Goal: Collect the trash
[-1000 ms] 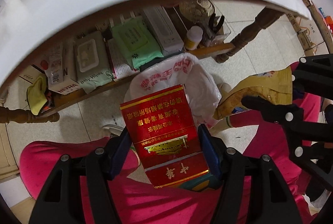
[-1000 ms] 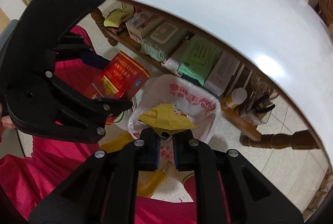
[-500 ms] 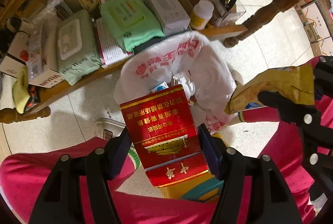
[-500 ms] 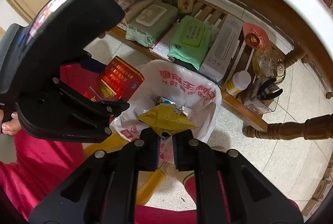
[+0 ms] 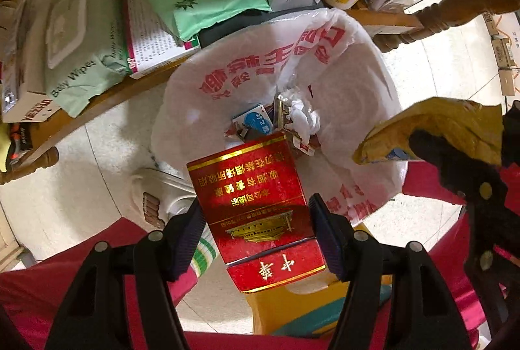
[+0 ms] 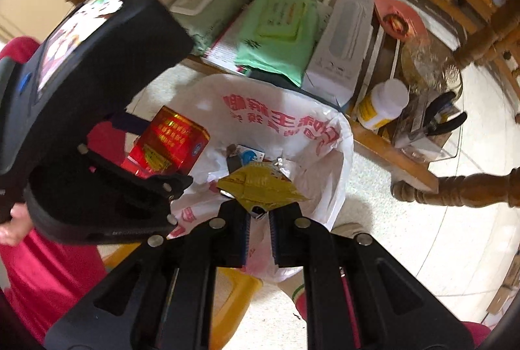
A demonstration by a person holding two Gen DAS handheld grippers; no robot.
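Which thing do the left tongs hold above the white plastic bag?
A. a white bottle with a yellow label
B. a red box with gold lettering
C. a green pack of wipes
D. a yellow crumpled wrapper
B: the left tongs are closed on the sides of the red box, held over the open white plastic bag; the yellow wrapper is in the right tongs.

Glossy red cardboard box, thin white plastic bag, wooden shelf.
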